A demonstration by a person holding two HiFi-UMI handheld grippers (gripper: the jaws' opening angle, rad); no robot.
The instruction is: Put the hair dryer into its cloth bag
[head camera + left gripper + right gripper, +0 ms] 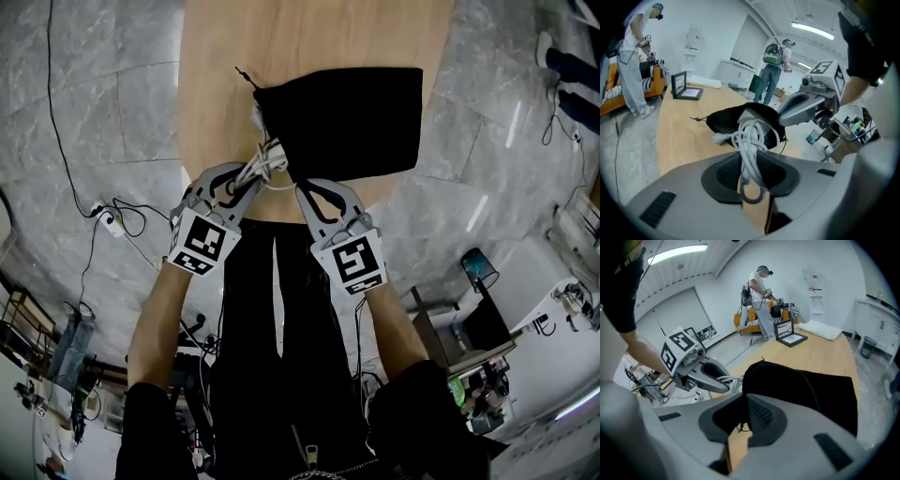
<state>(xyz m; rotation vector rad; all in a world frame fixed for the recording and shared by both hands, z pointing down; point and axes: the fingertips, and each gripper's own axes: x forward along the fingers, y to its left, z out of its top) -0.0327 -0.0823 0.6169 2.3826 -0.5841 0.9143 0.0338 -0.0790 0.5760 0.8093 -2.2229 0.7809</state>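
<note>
Tabletop (216,84) of pale wood bore the black cloth bag (347,122) near its front edge, the hair dryer (749,114) mostly inside its mouth, the right gripper (302,190) pinching the bag's rim between its jaws and the left gripper (257,180) clamped on the white cord (268,161) spilling out.

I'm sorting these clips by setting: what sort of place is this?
Probably a lab or office set up for recording rather than a home: a long wooden table, power cables trailing over the tiled floor, and a standing person wearing a backpack.
</note>
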